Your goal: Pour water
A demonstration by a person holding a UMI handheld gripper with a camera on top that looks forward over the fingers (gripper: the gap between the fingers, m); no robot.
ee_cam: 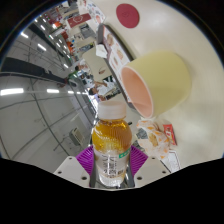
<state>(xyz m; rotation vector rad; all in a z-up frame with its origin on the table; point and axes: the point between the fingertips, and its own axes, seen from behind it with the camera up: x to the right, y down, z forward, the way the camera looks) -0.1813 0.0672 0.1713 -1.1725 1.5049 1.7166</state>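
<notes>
My gripper (111,165) is shut on a clear plastic bottle (111,140) of amber liquid with a white label. Both purple pads (86,160) press on its sides. The whole view is rolled over, so the bottle is tipped. Its white-capped neck end (112,108) lies just below the rim of a pale yellow cup (158,80) with a pink-orange inside. The cup stands on a cream table (190,25) beyond the fingers. I cannot see any liquid running out.
A red round disc (127,14) lies on the table beyond the cup. A small packet with red print (157,136) lies beside the bottle's right. A room with ceiling lights and shelves fills the left side.
</notes>
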